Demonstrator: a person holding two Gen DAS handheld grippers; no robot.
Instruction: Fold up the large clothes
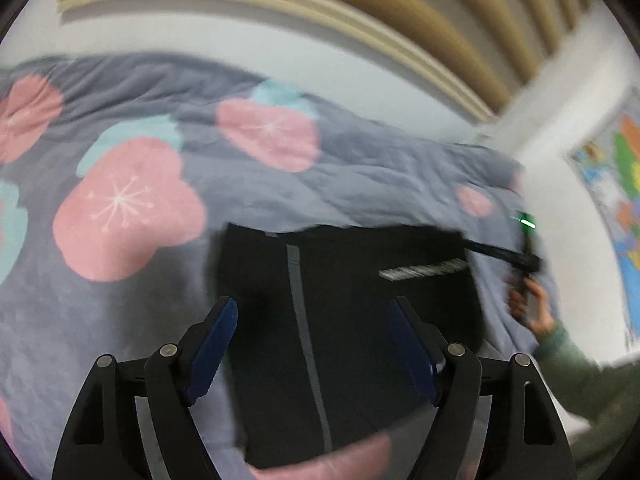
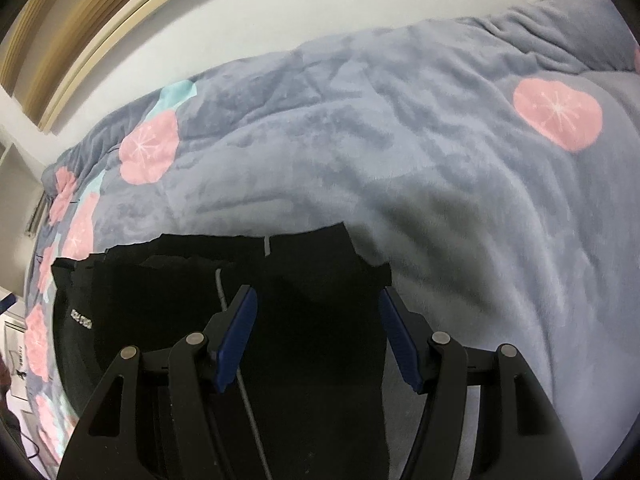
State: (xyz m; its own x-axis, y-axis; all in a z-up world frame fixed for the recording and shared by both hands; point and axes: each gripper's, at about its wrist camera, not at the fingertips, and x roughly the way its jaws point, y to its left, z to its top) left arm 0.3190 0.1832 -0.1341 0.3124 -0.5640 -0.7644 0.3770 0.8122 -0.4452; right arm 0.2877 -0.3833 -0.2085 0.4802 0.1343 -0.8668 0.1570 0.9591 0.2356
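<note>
A black garment (image 1: pixel 352 320) with a grey zip line and a small white logo lies folded flat on a grey blanket (image 1: pixel 132 300) with pink flowers. My left gripper (image 1: pixel 314 340) is open and empty just above the garment's near part. In the right wrist view the same black garment (image 2: pixel 304 320) lies below my right gripper (image 2: pixel 316 332), which is open and empty. The right gripper also shows in the left wrist view (image 1: pixel 520 260), held in a hand at the garment's right edge. The left view is blurred.
The grey flowered blanket (image 2: pixel 440 160) covers the whole bed. A white wall (image 1: pixel 280 40) and tan wooden slats (image 1: pixel 400 20) stand behind it. A coloured map (image 1: pixel 616 200) hangs on the right wall. A green sleeve (image 1: pixel 580 372) is at the right.
</note>
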